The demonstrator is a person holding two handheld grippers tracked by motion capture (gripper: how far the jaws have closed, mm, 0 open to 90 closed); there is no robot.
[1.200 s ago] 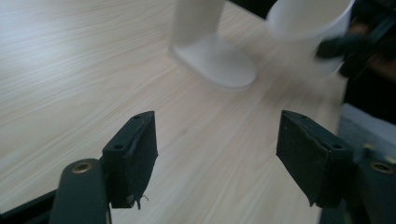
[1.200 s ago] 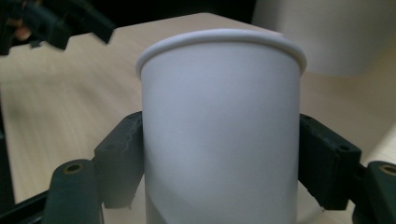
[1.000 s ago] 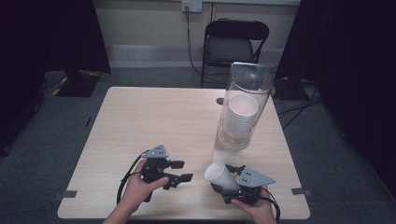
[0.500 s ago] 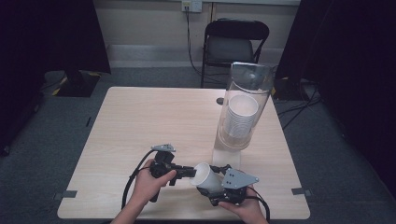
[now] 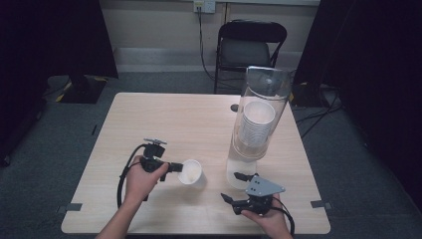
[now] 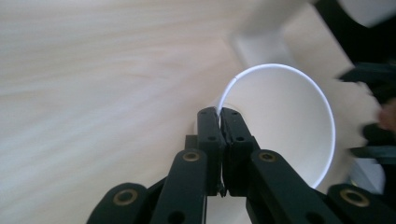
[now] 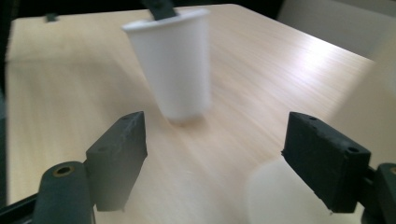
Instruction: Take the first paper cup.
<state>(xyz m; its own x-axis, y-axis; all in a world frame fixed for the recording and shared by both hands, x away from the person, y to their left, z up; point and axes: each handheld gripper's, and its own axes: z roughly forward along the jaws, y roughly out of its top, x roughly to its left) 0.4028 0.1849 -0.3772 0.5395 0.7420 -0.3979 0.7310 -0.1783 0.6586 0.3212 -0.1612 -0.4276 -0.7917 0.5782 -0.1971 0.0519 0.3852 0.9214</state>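
On the near half of the table, slightly left of centre, a white paper cup is held by the left gripper. The jaws are closed flat on the cup's rim, one inside the wall and one outside, as the left gripper view makes plain. The cup stands mouth up, tilted a little. In the right gripper view its base sits at or just above the wood; contact cannot be confirmed through the blur. A pinch on the rim appears chosen because it leaves the body and base free, so the cup can be set down upright without the tool fouling the table. The cup looks empty inside.

The right gripper lies low near the front edge, in the person's right hand, well apart from the cup. Its jaws stand wide open and hold nothing; the right gripper view looks between them toward the cup. In my judgement it is idle or waiting.

Right of the cup stands a tall clear plastic dispenser, upright on the table. It contains a stack of white cups, nested, mouths facing the camera side. The stack fills the lower and middle part of the tube; the top part is clear. A black folding chair stands beyond the far edge.
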